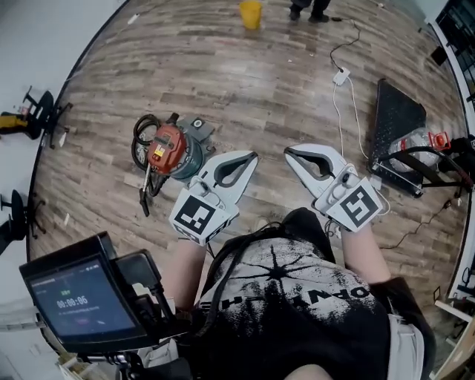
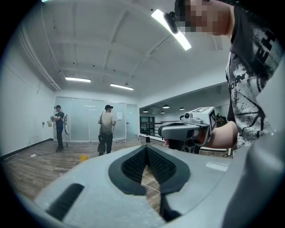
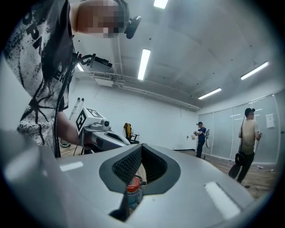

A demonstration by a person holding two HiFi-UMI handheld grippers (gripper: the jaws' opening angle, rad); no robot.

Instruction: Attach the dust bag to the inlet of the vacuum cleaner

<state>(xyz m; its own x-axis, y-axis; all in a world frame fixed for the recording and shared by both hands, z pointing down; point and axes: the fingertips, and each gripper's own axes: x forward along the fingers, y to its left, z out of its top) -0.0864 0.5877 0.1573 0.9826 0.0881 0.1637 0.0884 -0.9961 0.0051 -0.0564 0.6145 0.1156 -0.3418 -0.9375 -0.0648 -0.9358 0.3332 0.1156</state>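
Observation:
The vacuum cleaner [image 1: 169, 151], a small drum with an orange-red top, a teal body and a black hose coiled at its left, stands on the wooden floor. A grey flat piece [image 1: 198, 127] lies against its far side; I cannot tell whether that is the dust bag. My left gripper [image 1: 252, 156] hovers just right of the vacuum, shut and empty. My right gripper [image 1: 289, 152] is beside it, also shut and empty. In the left gripper view the shut left gripper [image 2: 145, 149] frames only floor. Below the shut right gripper [image 3: 140, 148], the vacuum cleaner [image 3: 132, 188] shows through the gap.
A yellow bucket [image 1: 251, 13] stands far ahead near a person's feet. A white power adapter with cable [image 1: 341, 76] and a black case [image 1: 397, 117] lie at right. A screen device [image 1: 78, 300] sits near left. Two people [image 2: 106, 130] stand by the glass wall.

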